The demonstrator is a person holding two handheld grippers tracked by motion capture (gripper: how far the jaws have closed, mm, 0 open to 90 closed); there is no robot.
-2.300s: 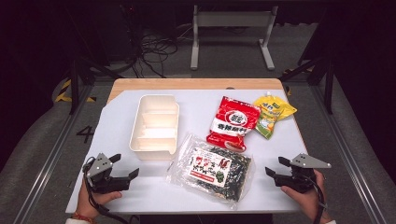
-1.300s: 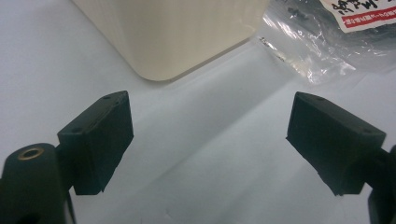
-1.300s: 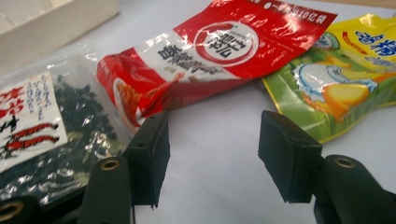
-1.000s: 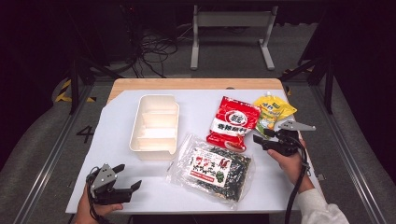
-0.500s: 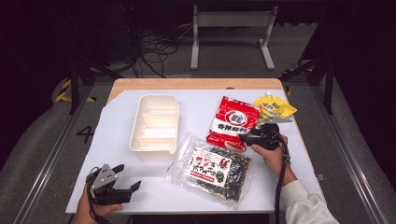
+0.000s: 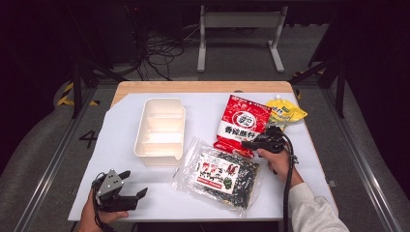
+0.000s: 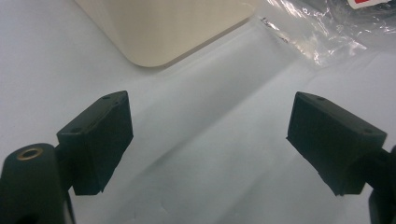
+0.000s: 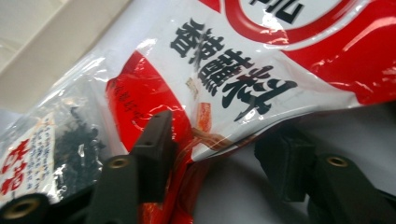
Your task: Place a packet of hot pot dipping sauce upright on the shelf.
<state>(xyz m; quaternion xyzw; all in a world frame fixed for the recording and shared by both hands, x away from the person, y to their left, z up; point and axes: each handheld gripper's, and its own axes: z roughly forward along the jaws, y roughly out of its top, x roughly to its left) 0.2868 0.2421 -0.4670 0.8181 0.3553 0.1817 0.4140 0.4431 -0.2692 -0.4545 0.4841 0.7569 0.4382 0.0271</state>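
At the centre-right of the counter (image 6: 125,121), at about 2 o'clock from its middle, lies the red snack bag (image 6: 241,123), flat, label up. Its near edge overlaps the far edge of the clear seaweed bag (image 6: 221,175), which sits at 6 o'clock from it. The right gripper (image 6: 254,143) is at the red bag's near-right corner. In the right gripper view the fingers (image 8: 156,140) are spread, one on top of the foil near the corner and the other under the lifted edge; they straddle the bag but do not yet pinch it.

Handling judgement: the bag is a light, soft foil pouch with loose contents. The film is glossy and likely slippery, and it will sag and fold when lifted from one corner. Take hold on the flat sealed hem at the near edge, well inside the corner, and close fully before lifting. Avoid catching the seaweed bag's film in the same grip.

At 3 o'clock from the red bag, touching its far-right edge, is a yellow pouch (image 6: 285,111). At 9 o'clock stands a cream divided tray (image 6: 142,145), apart from the bag. The left gripper (image 6: 130,186) rests at the counter's near-left, its fingers (image 7: 95,137) spread wide over bare surface, holding nothing.
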